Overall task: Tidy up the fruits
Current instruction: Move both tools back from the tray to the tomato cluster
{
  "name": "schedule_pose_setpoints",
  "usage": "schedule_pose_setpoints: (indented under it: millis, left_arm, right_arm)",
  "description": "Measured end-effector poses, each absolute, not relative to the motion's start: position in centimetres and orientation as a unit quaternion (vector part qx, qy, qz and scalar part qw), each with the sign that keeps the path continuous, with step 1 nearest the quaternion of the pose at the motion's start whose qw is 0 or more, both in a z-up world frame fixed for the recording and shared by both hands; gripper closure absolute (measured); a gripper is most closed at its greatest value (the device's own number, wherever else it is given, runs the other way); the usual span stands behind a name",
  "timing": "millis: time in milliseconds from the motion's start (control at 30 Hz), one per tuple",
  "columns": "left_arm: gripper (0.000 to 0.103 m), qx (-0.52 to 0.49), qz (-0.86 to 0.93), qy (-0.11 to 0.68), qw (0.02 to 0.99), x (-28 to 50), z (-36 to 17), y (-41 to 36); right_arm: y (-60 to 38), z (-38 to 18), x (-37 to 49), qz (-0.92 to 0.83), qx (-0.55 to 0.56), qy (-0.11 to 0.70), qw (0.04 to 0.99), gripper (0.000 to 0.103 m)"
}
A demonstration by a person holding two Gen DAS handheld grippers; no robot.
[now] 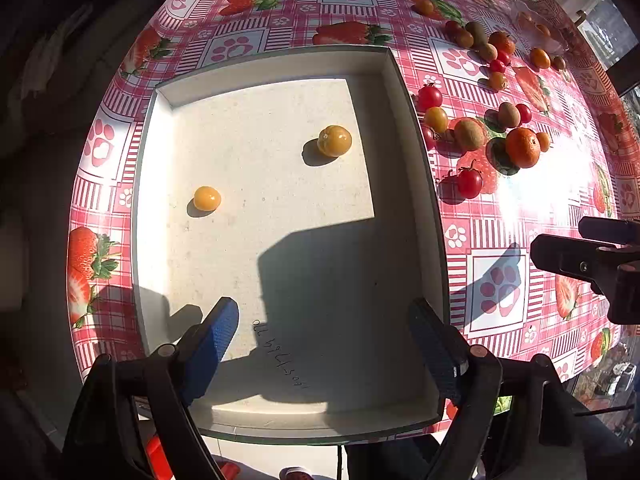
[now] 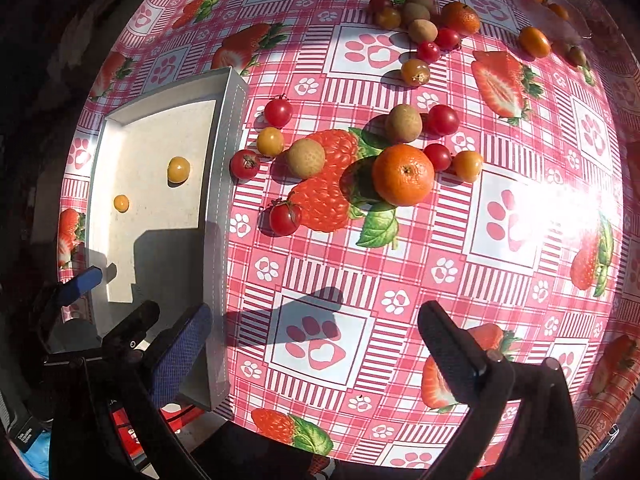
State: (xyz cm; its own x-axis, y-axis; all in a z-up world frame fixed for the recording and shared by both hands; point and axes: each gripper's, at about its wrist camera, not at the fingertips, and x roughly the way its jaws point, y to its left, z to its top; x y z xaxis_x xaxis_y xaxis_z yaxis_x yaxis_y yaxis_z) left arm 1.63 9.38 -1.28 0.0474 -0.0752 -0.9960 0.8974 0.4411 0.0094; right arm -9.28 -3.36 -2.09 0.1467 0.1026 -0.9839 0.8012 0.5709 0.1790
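My left gripper (image 1: 324, 344) hangs over the near end of the white tray (image 1: 416, 152), fingers wide apart, nothing btwn them. My right gripper (image 2: 316, 352) sits over the tablecloth (image 2: 500, 292) just right of the tray's long wall, fingers also spread, nothing held.

Tray has 2 yellow fruits: a bigger yellow tomato (image 1: 335, 141) toward the far right part of the floor, and a small yellow berry (image 1: 207, 198) nearer me & to the left, well apart from each other. Some handwriting on the tray floor near my left fingers, can't read it.

Rest of the fruit is loose on the cloth, right of the tray. Closest bunch: a mandarin (image 2: 403, 174) in the middle, a brown kiwi-like fruit (image 2: 306, 158) to its left, another one (image 2: 403, 123) behind it, red cherry tomatoes (image 2: 285, 219) & yellow ones around them. One red tomato (image 2: 244, 164) lies just beside the tray wall. A 2nd bunch w/ another mandarin (image 2: 460, 18) sits farther back, plus a clear plastic container (image 2: 556, 4) at the far right edge
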Motion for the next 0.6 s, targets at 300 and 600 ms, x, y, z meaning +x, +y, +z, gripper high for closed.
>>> schedule_pose_setpoints:
  millis: [300,600]
  left_arm:
    - [0.016,0.383,-0.431,0.548,0.606,-3.3,0.1,5.9]
    - [0.016,0.379,-0.448,0.534,0.609,-5.0,-0.3,0.8]
  right_arm:
    - [-5.1,-3.6,-18.4,-0.331,0.428,0.587,0.603,0.0]
    - [-8.3,-3.1,-20.9,-0.332,0.399,0.58,0.627,0.0]
